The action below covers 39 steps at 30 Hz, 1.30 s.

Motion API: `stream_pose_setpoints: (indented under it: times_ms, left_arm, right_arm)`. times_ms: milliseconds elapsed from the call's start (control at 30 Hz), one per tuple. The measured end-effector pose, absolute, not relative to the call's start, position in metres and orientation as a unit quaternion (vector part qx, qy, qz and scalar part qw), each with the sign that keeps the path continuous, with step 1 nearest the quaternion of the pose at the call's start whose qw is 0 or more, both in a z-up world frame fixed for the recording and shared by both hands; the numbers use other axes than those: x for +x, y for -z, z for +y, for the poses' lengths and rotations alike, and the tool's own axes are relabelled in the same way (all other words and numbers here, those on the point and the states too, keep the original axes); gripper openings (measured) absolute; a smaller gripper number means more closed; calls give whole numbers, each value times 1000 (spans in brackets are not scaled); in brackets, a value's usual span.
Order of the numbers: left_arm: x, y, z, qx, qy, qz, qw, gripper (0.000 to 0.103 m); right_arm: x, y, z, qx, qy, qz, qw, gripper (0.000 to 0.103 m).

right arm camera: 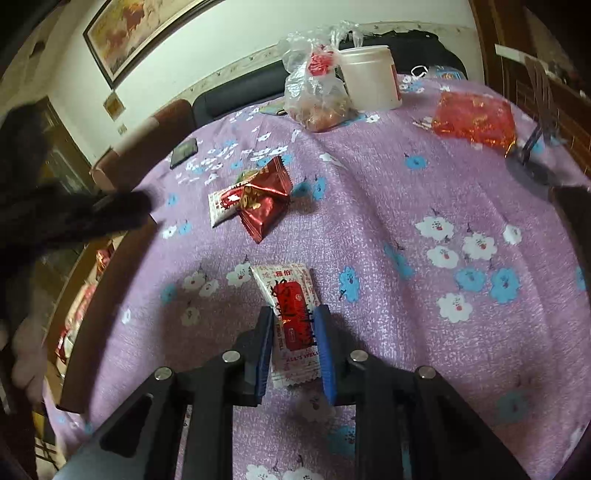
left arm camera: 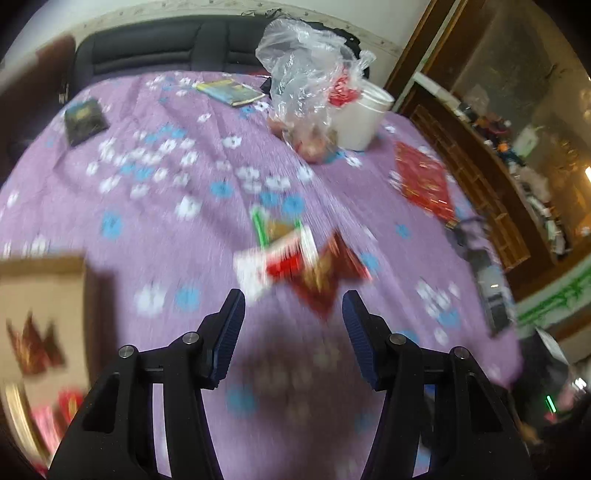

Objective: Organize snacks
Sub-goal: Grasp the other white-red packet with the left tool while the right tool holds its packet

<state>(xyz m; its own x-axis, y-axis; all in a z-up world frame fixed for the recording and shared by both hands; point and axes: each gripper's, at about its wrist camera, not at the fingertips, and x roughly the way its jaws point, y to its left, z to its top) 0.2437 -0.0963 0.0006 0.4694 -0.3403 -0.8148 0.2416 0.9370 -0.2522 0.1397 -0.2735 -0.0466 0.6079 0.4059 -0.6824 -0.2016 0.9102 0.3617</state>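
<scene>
place: likely home | cues: framed painting (right arm camera: 129, 35); floral tablecloth (right arm camera: 406, 206)

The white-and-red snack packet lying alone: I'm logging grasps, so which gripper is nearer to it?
Right. The right gripper has its jaws shut on that packet; the left gripper hangs open by the snack pile farther off.

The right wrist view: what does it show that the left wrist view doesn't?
Only the right wrist view: the right gripper shut on a white-and-red snack packet, and a framed wall painting. Only the left wrist view: the open left gripper and a brown cardboard box. Both show the purple flowered tablecloth, white plastic tub and crinkled clear plastic bag.
</scene>
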Motion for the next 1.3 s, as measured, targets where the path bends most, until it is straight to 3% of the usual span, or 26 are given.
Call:
stream_pose_setpoints:
  times_ms: [233,467,767,900,1167,1233,1300]
  left_arm:
    - [301,47,-136,45,132,524,840,55]
    - [234,49,-127,102,186,528,822,46]
    - [171,22,-66,-33,199,532,823,46]
    - [185,12,-71,-46,169,512,841,66]
    - [229,36,-127,18,124,500,857,66]
    - [237,50,-132,24,115,517,848,59]
    - [232,50,-137,58,115,490,862,37]
  right_arm:
    - [143,47,-279,144,-180,412,882,27]
    - [140,47,-279,144,-180,412,882,27]
    - [137,48,-275,133,-171,400,890,29]
    - [135,48,-277,138,-173,399,890,29]
    - [136,46,-274,127,-170,402,891,29]
    - [137,46,-274,125,-170,403,891,29]
    - [137,45,-271,114,-169,403,892,29]
